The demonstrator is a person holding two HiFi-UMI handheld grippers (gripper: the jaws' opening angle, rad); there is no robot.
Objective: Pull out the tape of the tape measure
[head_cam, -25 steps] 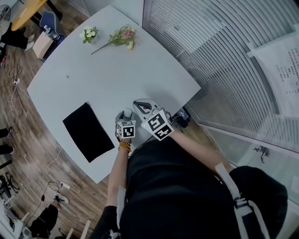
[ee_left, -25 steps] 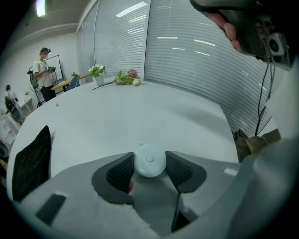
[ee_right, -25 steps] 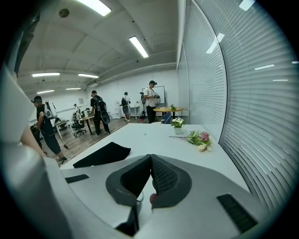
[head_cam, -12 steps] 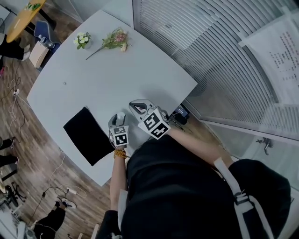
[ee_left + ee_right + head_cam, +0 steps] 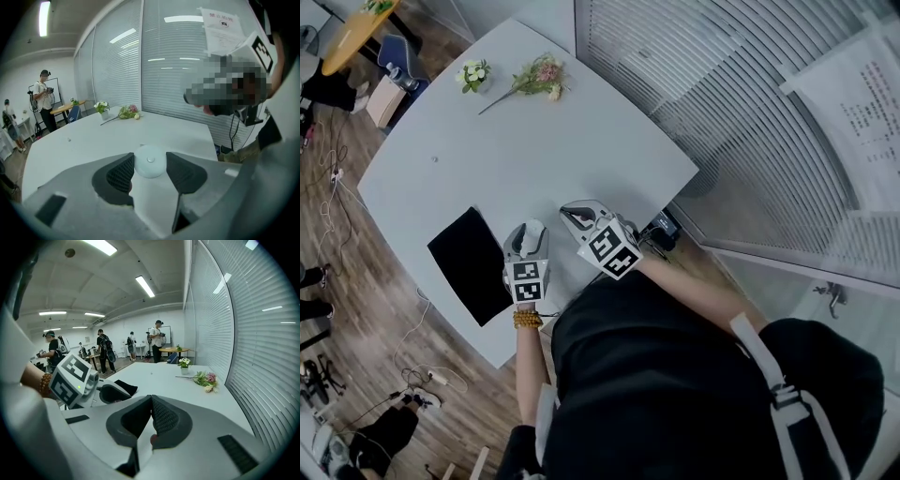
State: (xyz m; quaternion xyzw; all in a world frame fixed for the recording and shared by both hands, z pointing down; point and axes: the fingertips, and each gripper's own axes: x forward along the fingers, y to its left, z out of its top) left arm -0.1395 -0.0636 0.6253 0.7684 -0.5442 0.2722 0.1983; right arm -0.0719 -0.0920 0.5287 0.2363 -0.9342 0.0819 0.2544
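Note:
A round white tape measure sits between the pads of my left gripper, which press on its two sides. In the head view it shows as a white lump at the tip of the left gripper, above the near part of the white table. My right gripper is just to the right of it, a small gap apart. Its pads meet with nothing between them. No pulled-out tape shows in any view. The right gripper view shows the left gripper at lower left.
A black mat lies left of the grippers near the table's front edge. A flower sprig and a small flower pot sit at the far end. Slatted blinds stand at the right. People stand beyond the table.
My left gripper has moved left with the tape measure, opening a gap to the right gripper. The right gripper has hardly moved.

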